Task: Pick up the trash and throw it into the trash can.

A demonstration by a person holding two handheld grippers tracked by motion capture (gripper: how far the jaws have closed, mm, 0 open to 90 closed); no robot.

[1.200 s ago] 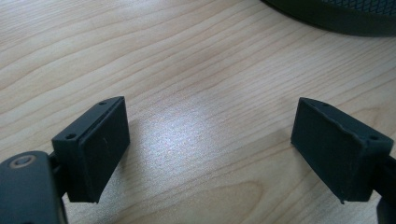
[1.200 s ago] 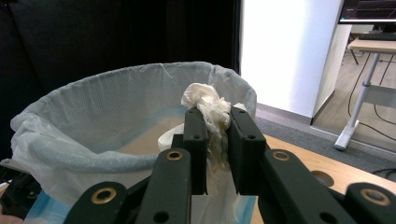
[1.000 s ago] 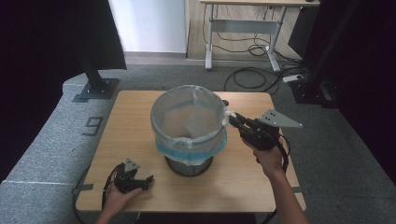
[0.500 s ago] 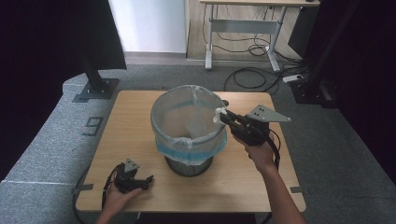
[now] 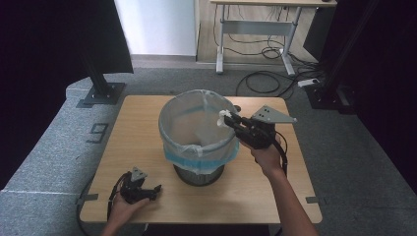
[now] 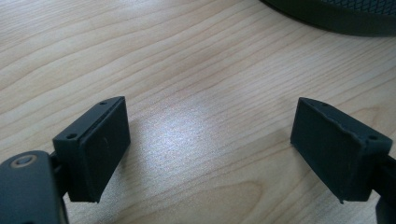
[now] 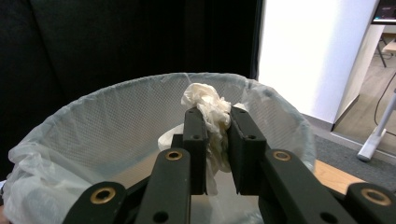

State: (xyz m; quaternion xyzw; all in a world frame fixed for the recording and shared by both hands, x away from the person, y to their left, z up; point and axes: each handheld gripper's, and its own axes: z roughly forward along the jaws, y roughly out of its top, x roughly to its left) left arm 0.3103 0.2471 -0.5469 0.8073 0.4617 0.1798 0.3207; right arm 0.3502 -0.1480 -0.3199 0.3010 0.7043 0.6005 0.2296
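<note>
Right gripper [image 7: 216,135]: clamped on crumpled tissue [image 7: 208,103], above bin [image 5: 169,123] rim.
Left gripper [image 6: 210,144]: jaws apart, idle on table [image 6: 196,70].
Remaining: release tissue into bin.

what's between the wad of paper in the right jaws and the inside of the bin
Nothing visible. The right gripper holds the crumpled paper at the rim of the lined bin, whose mouth is open and uncovered.

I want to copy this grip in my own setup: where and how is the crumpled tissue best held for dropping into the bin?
Pinch the crumpled tissue across its bunched middle, as the right gripper does, jaws shut on it, coming level from the bin's right side over the rim. It is soft and wadded, so a squeeze probably holds anywhere thick; its loose end juts past the jaws.
</note>
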